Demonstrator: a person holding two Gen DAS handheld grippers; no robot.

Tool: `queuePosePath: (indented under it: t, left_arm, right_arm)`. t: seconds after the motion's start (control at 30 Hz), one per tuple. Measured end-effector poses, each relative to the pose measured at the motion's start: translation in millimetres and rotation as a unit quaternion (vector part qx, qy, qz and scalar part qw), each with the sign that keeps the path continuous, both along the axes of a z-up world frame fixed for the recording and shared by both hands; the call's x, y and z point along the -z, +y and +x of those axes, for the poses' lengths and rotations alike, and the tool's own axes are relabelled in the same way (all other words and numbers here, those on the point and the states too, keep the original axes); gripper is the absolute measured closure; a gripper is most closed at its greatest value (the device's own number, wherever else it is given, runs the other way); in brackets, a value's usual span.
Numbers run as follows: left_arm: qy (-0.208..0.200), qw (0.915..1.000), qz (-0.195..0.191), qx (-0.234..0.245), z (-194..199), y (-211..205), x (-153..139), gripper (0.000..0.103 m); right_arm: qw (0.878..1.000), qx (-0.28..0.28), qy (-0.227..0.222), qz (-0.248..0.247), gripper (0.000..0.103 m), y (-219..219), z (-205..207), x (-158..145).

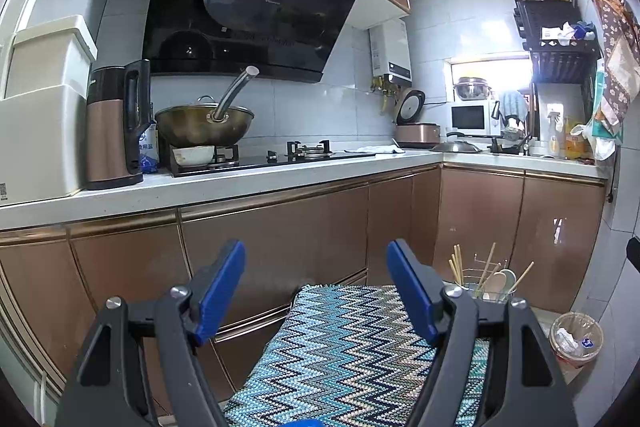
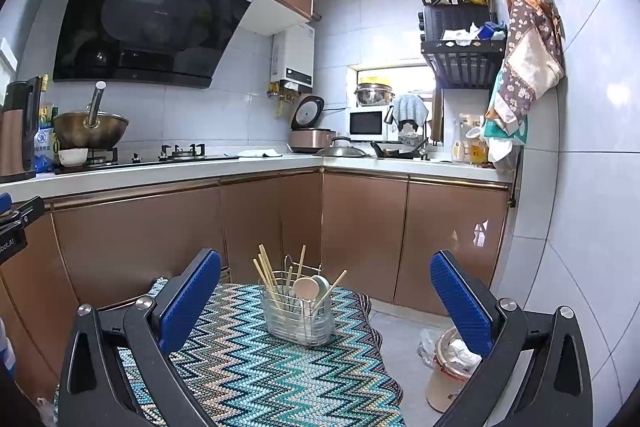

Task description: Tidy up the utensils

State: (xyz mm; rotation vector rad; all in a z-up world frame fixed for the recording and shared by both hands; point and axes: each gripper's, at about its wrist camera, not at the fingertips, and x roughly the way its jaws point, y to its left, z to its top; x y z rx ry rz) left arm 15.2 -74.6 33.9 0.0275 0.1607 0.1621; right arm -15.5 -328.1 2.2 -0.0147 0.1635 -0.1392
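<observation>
We hold both grippers above a small table covered with a zigzag cloth (image 2: 280,367), and neither one carries anything: the right gripper (image 2: 326,291) has its blue pads spread wide with only air between them, and the left gripper (image 1: 316,287) is likewise spread and empty. The utensils already stand in a wire caddy (image 2: 298,319) on the far part of the cloth, with chopsticks (image 2: 266,275) leaning out to the left and upward, one more stick slanting out to the right, and spoons (image 2: 306,287) upright in the middle, so their long axes run roughly vertical. From the right wrist view the caddy sits almost straight ahead, between the lines of the two fingers and beyond their tips, well apart from them. From the left wrist view the same caddy (image 1: 490,287) lies off to the right, partly hidden behind that gripper's right finger. We judge the right hand the nearer and better aligned; a straight reach forward and down would meet the handles from above, whereas our left would have to swing across first. We see no loose utensil lying on the cloth
</observation>
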Motion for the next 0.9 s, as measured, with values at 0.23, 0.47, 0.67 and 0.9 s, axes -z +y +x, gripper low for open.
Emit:
queuePosePath:
  t: [0.23,0.47,0.67,0.9]
  left_arm:
    - [0.001,1.0000,0.002,0.002,-3.8,-0.5,3.9,0.031]
    - [0.000,1.0000,-0.001,0.000,-6.6,0.8,4.1,0.031]
    - [-0.001,1.0000,0.001,0.000,-9.3,-0.5,4.6,0.031]
    - [0.000,1.0000,0.002,0.002,-10.0,0.5,6.4,0.031]
  right_arm:
    - [1.000,0.002,0.000,-0.002,0.000,-0.1,-2.0,1.5]
    - [1.000,0.001,0.004,-0.004,0.000,2.4,-2.6,4.0]
    - [1.000,0.002,0.002,-0.004,0.000,2.9,-3.9,5.5]
    - [1.000,0.004,0.002,-0.002,0.000,4.5,-6.0,7.5]
